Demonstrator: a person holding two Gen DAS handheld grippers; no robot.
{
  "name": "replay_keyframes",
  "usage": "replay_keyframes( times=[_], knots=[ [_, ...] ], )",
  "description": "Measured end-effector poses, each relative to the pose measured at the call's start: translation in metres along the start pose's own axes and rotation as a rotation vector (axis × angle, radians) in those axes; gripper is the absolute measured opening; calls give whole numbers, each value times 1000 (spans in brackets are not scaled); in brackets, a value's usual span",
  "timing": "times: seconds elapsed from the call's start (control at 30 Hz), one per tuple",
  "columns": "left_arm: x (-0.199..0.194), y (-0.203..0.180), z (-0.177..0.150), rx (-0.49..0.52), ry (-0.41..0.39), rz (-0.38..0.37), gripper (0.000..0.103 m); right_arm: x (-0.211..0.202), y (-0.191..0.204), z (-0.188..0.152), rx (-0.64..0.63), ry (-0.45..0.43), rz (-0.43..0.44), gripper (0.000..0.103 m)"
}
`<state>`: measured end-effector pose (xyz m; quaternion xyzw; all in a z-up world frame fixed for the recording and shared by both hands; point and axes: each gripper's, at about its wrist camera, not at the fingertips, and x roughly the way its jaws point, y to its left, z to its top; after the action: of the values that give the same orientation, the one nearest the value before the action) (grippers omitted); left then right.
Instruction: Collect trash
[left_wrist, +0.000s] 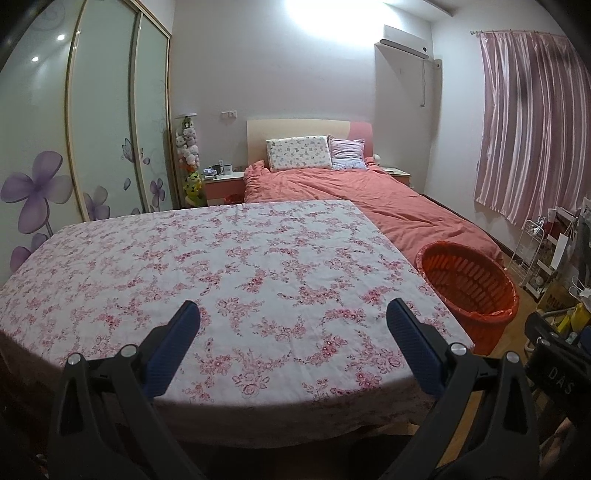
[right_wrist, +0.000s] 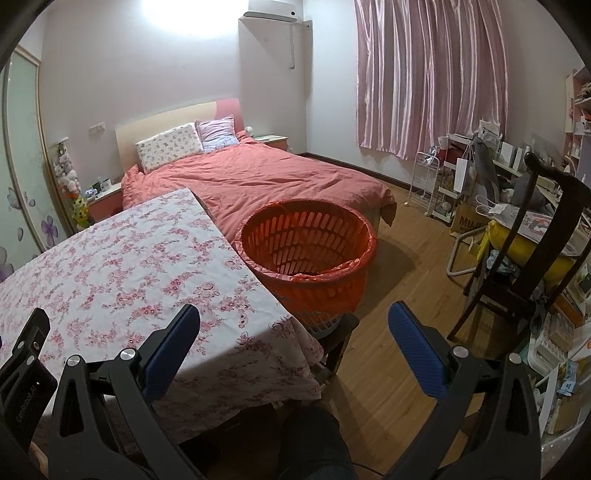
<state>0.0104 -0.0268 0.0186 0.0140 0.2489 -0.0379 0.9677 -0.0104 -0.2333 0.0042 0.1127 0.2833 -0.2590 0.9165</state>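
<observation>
The left gripper (left_wrist: 291, 314) hangs over the near part of a table (left_wrist: 229, 258) covered with a white cloth printed in pink flowers; its two blue-padded fingers (left_wrist: 173, 350) stand wide apart with nothing between them. The right gripper (right_wrist: 293, 317) hangs over the table's right-hand corner, its fingers (right_wrist: 415, 350) likewise spread and empty; below it a dark-clad knee (right_wrist: 314, 435) of the person shows at the bottom edge.

No piece of trash can be made out on the cloth in either view. The orange slotted trash basket (right_wrist: 306, 254), lined with a red bag (right_wrist: 354, 264) folded over its rim, stands just beside the table's right edge on a dark stool (right_wrist: 341, 332); in the left wrist view the same basket (left_wrist: 469, 288) sits to the right of the table, between it and the wooden floor (right_wrist: 399, 280).

Behind the table lies a bed (right_wrist: 258, 181) under a salmon quilt, with two pillows (right_wrist: 170, 146) against the headboard; pink curtains (right_wrist: 428, 77) hang on the far wall; a dark wooden chair (right_wrist: 535, 236) piled with bags stands to the right; a wardrobe (left_wrist: 107, 122) with purple flower decals fills the left wall.
</observation>
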Motion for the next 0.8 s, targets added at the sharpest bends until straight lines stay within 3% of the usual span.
replay_keyframes(
  times=[0.8],
  knots=[
    [1, 3, -1, -8, 5, 0, 99, -1, -2, 4, -4, -7, -9, 101]
  ],
)
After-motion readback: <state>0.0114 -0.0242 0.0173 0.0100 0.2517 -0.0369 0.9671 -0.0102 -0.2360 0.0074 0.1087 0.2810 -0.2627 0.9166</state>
